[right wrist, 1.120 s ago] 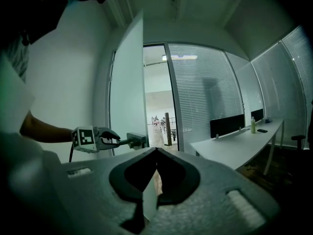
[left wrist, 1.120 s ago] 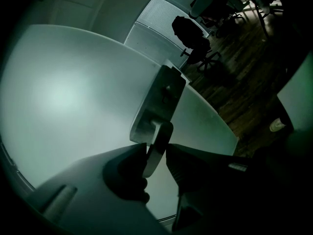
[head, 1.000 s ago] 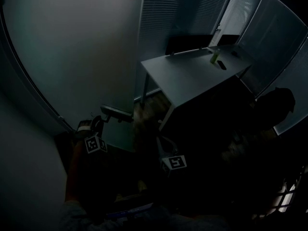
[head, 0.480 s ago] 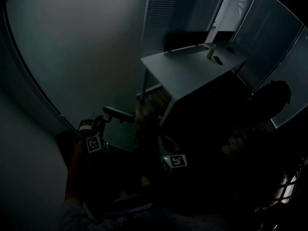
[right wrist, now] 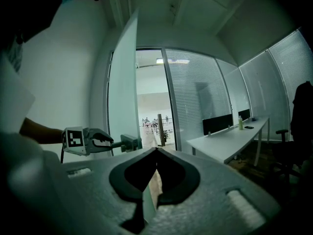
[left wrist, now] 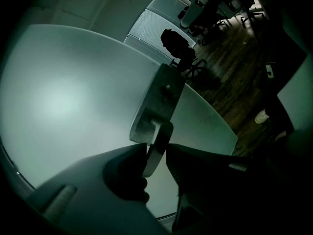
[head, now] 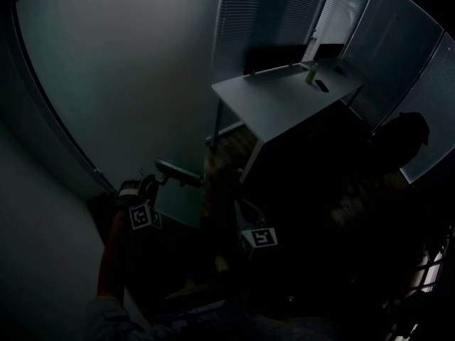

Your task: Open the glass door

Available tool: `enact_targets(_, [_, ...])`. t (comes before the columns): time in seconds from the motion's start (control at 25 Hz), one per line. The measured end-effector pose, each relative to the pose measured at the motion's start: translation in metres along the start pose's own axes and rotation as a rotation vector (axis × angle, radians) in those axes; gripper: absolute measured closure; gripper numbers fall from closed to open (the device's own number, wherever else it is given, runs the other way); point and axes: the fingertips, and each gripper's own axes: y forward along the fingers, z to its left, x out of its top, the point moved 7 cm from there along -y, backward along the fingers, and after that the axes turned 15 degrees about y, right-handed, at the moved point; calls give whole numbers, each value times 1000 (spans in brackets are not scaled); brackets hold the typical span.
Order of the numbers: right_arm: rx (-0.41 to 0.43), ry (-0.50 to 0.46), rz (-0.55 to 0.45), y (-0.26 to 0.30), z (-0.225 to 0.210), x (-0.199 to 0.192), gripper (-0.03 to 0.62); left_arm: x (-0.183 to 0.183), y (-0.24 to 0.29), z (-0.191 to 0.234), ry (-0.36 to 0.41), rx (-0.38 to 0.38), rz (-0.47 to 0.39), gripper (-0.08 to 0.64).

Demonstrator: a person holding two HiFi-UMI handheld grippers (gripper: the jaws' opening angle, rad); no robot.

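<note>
The frosted glass door stands ajar; in the right gripper view it shows edge-on, with a lit corridor beyond. My left gripper is shut on the door's metal lever handle, which juts from its plate. The head view shows that gripper at the handle, and the right gripper view shows it from the side. My right gripper is shut with nothing in it, a little right of the door's edge. In the dark head view only its marker cube shows.
A long grey desk with a bottle and a dark screen stands to the right of the doorway. Glass partitions with blinds line the back. A dark office chair is at far right. The room is dim.
In the head view the left gripper and the handle have drifted slightly right and down, the door's edge with them. The right gripper's cube has shifted a little the same way.
</note>
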Motion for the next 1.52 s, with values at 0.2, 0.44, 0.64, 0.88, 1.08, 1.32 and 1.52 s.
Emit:
enact_targets(0.2, [3,8,-6,-7,14,3,589,-5,-17,-3,21,6,-4,433])
enact_targets(0.44, [-6,11,-9,-23,29,-7,589,-9,-46,-9,22,-7,-17,433])
enact_targets(0.64, [-5,13,-16,-39,51,-11,589,-17,-75,-16,32,-6,-23,433])
enact_targets(0.88, [3,7,-20,-44,66,-24,589,-26,-91,-29,32,-4,-28,431])
enact_targets(1.08, [10,13,-19,-45,69,-22,589,-28,-96,-28,36,-5,-8,431])
enact_targets(1.32, [23,11,-11,-50,79,-26,589,-37,-111,-33,35,-11,11,431])
enact_targets(1.52, [38,1,-10,-57,93,-37,589,-48,-127,-46,28,6,36,431])
